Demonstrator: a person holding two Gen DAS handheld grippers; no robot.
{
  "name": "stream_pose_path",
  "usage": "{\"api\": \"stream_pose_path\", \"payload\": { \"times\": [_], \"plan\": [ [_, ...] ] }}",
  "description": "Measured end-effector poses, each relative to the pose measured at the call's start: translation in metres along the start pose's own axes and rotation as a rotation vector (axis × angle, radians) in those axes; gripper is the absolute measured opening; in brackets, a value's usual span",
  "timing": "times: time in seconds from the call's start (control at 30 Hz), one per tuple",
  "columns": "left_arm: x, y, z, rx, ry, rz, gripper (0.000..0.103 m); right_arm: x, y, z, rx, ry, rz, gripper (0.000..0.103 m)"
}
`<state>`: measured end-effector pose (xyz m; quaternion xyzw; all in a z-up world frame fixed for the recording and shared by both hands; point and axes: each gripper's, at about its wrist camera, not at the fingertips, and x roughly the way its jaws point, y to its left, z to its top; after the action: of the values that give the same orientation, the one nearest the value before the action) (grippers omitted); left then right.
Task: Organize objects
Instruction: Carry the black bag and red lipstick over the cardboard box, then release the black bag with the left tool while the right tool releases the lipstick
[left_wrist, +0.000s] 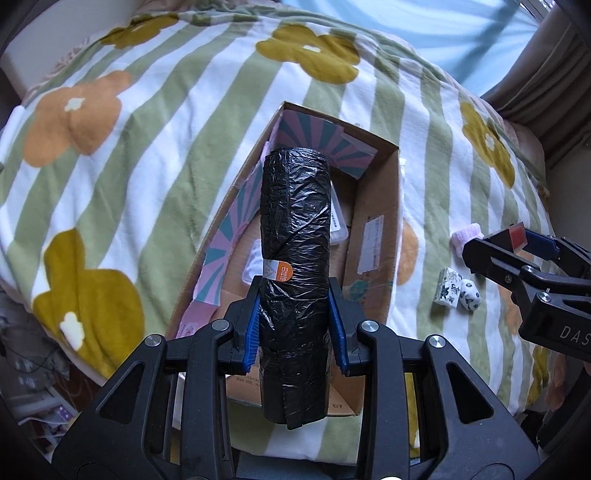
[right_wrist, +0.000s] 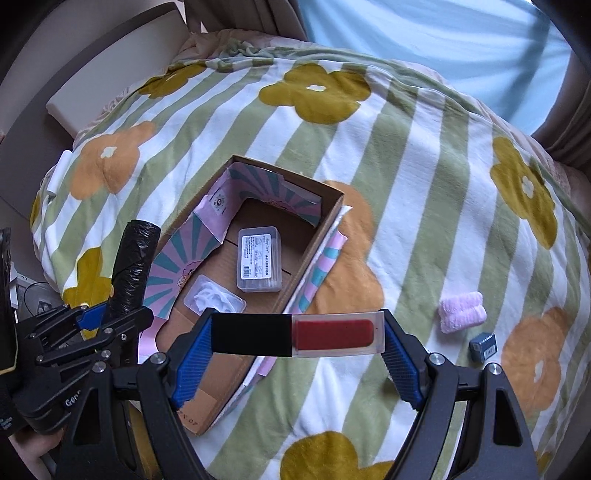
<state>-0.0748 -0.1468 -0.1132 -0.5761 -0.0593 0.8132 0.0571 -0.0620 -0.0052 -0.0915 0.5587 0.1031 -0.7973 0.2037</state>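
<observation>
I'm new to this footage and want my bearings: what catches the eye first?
The left hand-held gripper clamps a black bin-bag roll above the open cardboard box. The right hand-held gripper grips a red lip-gloss tube crosswise at the box's near edge, all over a flowered, green-striped blanket.

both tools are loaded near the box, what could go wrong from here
The left tool grips the black bag roll only near its lower end, so the long free end may tip and miss the cardboard box. The right tool pinches the lip gloss tube end to end, so it could pop out. The tools may collide.
</observation>
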Motion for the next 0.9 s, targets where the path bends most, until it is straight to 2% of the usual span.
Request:
{"api": "stream_pose_path", "payload": {
  "times": [0.43,0.7,0.9],
  "plan": [
    [0.074,0.018,-0.001,-0.044,0.117,-0.024,0.028,0.095,0.028,0.066,-0.063,0.063,0.006,0.08],
    [0.111,0.011,0.004,-0.012,0.162,-0.024,0.028,0.145,0.037,0.089,-0.051,0.097,0.024,0.08],
    [0.128,0.009,0.001,0.0,0.189,-0.016,0.028,0.161,0.036,0.095,-0.017,0.112,0.041,0.08]
  ]
}}
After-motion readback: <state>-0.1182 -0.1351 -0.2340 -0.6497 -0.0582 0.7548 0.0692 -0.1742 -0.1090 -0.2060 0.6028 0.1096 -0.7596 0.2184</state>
